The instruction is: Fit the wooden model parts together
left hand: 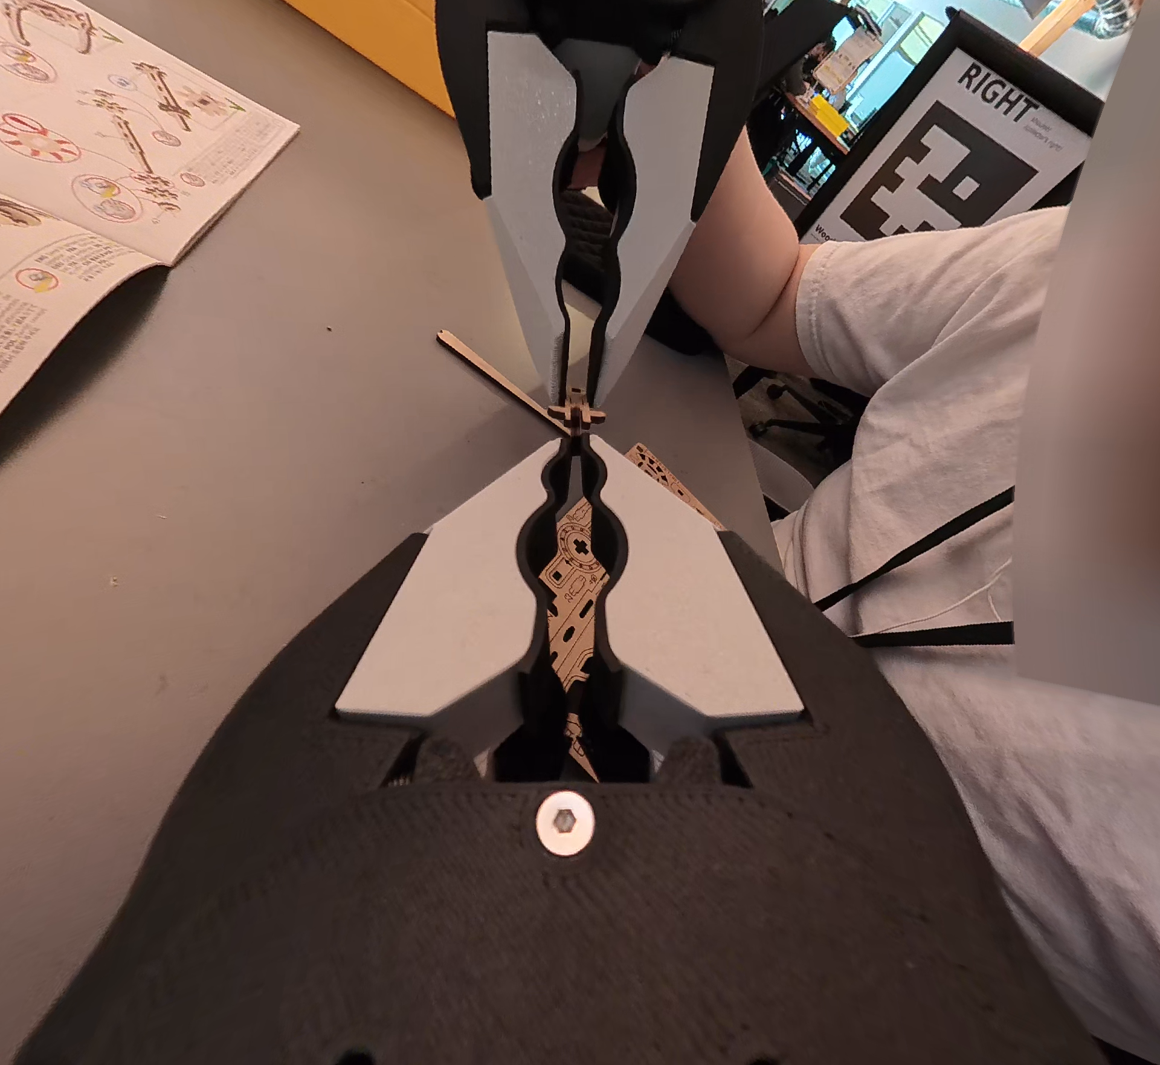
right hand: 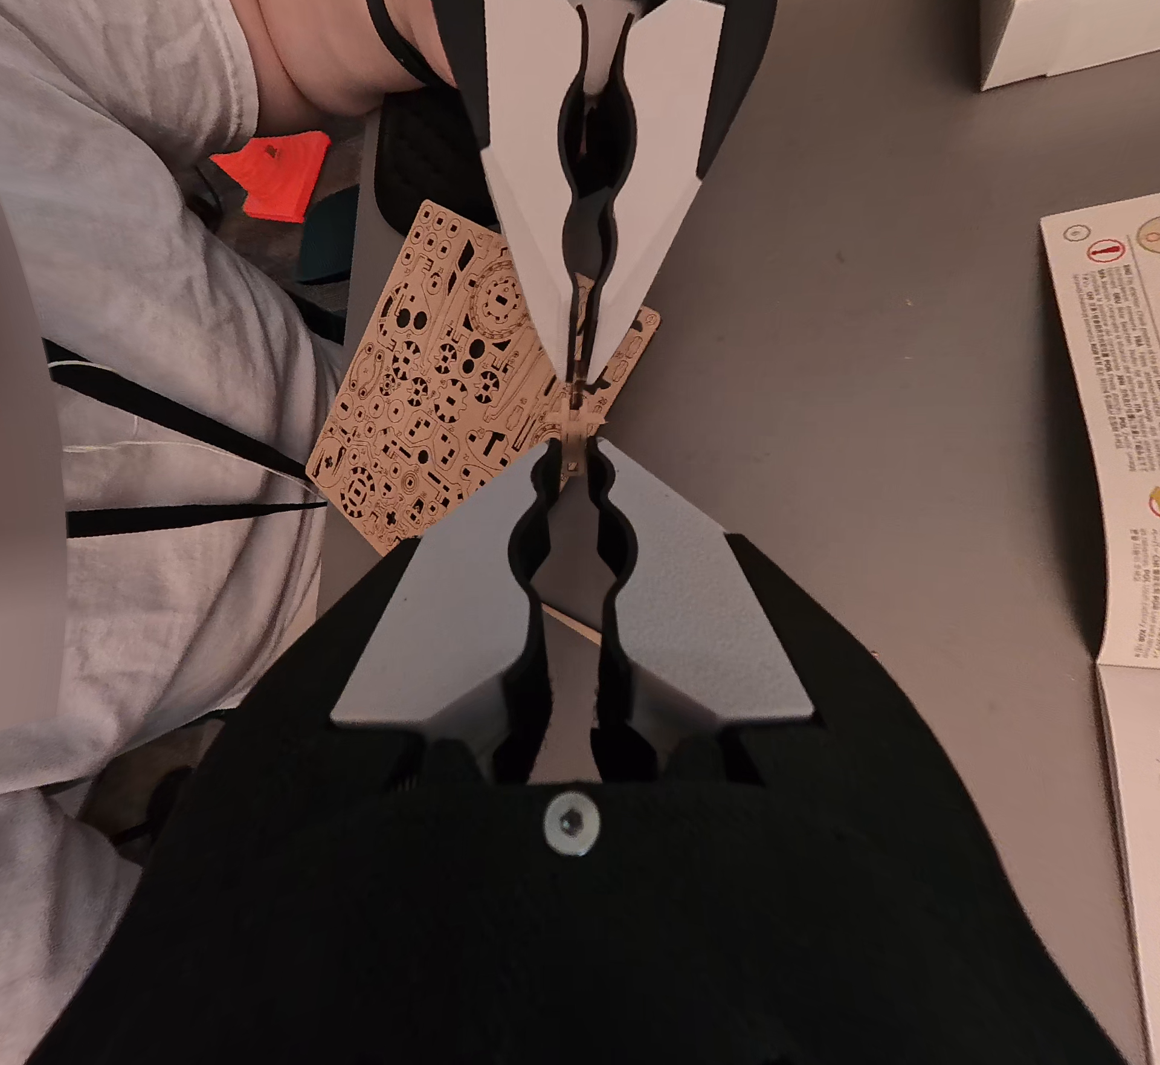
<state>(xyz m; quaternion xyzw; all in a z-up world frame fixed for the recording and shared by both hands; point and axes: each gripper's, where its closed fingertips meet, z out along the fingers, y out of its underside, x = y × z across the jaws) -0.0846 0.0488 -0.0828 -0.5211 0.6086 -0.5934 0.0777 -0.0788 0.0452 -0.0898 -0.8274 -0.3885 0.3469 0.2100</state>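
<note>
Both your grippers are closed tip to tip above the table: left gripper pinches the thin stick, right gripper the small cross piece. The joint sits between the tips, the stick's long axis running away to your left, so push along the shared finger line.

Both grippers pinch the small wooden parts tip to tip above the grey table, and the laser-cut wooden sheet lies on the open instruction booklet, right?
Not quite. The laser-cut wooden sheet lies on the bare grey table near its edge, apart from the open instruction booklet; the right wrist view shows this.

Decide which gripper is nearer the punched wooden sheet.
Left. The left gripper hangs directly over the wooden sheet; the right gripper sits past its edge, over the table.
</note>
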